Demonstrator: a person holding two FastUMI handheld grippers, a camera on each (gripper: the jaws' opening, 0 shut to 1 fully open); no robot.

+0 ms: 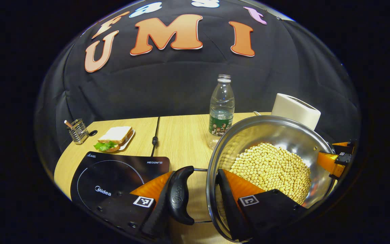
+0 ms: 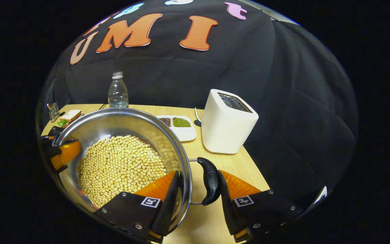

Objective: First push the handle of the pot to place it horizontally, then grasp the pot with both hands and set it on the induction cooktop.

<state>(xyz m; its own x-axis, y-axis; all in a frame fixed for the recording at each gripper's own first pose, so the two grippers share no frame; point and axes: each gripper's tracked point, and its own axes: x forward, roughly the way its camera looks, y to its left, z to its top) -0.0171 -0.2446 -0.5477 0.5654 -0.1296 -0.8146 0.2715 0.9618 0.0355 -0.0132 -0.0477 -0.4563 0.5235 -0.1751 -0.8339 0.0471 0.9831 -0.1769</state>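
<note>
**Both grippers clamp the pot's rim and handles**

Your left gripper [image 1: 200, 193] straddles the left side of the pot [image 1: 283, 132]: in the left gripper view, one finger sits outside the black side handle [image 1: 180, 195] and the other reaches inside the steel wall, over the soybeans [image 1: 273, 169]. The handle and the rim lie together in the gap between the fingers, and both appear to press, so you hold the pot there by handle and wall. Your right gripper [image 2: 196, 193] mirrors this on the pot's right side in the right gripper view, with one finger inside the pot wall and the other against the outer face of the right handle [image 2: 210, 179], closed on handle and rim alike.

Each view also catches the opposite gripper at the far edge of the pot.

Left of the pot, in the left gripper view, the induction cooktop [image 1: 113, 176] lies flat on the wooden table [image 1: 181, 132], just beside your left gripper; whether the pot rests on the table or hangs above it cannot be told. Farther back stand a plastic bottle [image 1: 221, 112], a sandwich on a plate [image 1: 115, 137] and a wire holder [image 1: 77, 130]. On the right, a white toaster [image 2: 229, 122] stands near a white dish of beans [image 2: 178, 125].
</note>
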